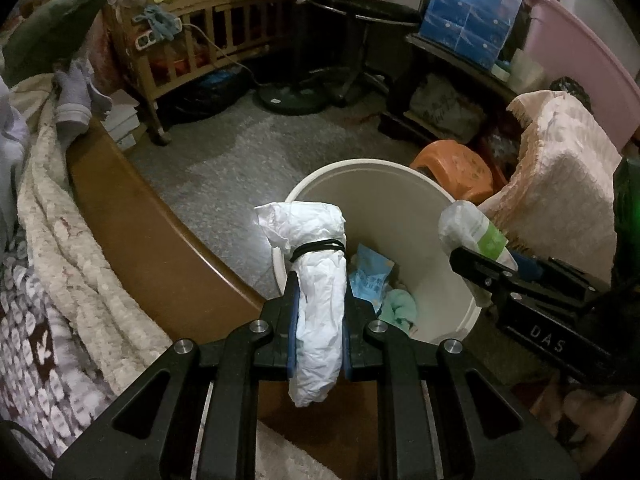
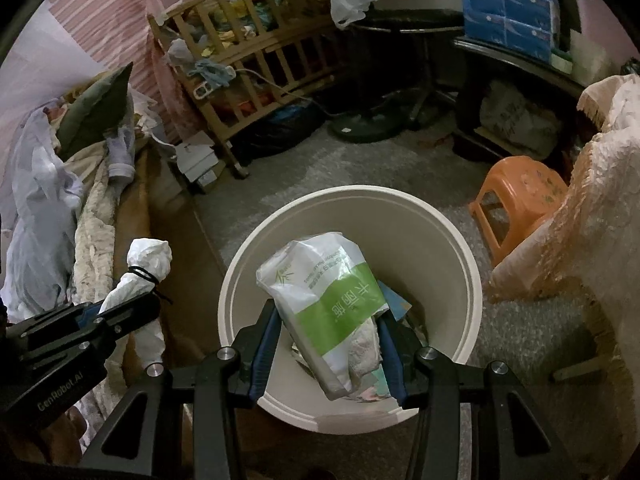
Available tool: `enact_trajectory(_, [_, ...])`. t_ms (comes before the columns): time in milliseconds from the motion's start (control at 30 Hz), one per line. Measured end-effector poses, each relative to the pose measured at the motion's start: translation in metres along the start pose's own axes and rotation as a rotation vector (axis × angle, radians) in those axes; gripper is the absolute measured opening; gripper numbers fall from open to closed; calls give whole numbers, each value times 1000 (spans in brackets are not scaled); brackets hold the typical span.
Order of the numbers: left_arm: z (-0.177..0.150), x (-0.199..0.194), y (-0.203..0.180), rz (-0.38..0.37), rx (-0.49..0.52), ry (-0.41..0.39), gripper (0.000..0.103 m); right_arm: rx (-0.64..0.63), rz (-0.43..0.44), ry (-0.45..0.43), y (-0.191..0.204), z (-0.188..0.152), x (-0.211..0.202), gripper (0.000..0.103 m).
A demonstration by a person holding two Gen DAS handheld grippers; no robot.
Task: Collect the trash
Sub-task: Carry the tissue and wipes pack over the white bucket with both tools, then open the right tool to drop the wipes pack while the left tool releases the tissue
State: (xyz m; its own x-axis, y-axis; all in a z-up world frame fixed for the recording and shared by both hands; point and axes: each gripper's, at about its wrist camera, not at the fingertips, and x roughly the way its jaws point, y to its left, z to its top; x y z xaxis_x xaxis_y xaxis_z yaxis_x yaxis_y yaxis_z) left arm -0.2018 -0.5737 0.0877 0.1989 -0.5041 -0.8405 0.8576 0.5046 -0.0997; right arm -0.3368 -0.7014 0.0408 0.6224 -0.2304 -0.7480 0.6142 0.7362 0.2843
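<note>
A white bin stands on the floor with scraps of trash inside. My left gripper is shut on a rolled white paper bundle tied with a black band, held over the bin's near left rim. From the right wrist view that bundle shows left of the bin, beside the bed. My right gripper is shut on a white and green plastic tissue pack, which hangs above the bin's opening. The same pack appears at the right in the left wrist view.
A bed with a brown wooden edge and blankets lies left of the bin. An orange stool and a cloth-covered seat stand to the right. A wooden crib and a fan base are farther back.
</note>
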Motion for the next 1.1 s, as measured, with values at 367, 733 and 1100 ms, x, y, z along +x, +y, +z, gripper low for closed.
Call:
enact_trajectory(367, [0, 10, 1, -19, 5, 8, 14, 22, -17, 28, -7, 1, 13, 48])
enact_trajectory(733, [-1, 8, 4, -40, 1, -7, 15, 47, -18, 28, -11, 3, 17, 49])
enact_trajectory(1100, [0, 2, 6, -83, -8, -33, 47, 90, 10, -10, -12, 2, 8, 67])
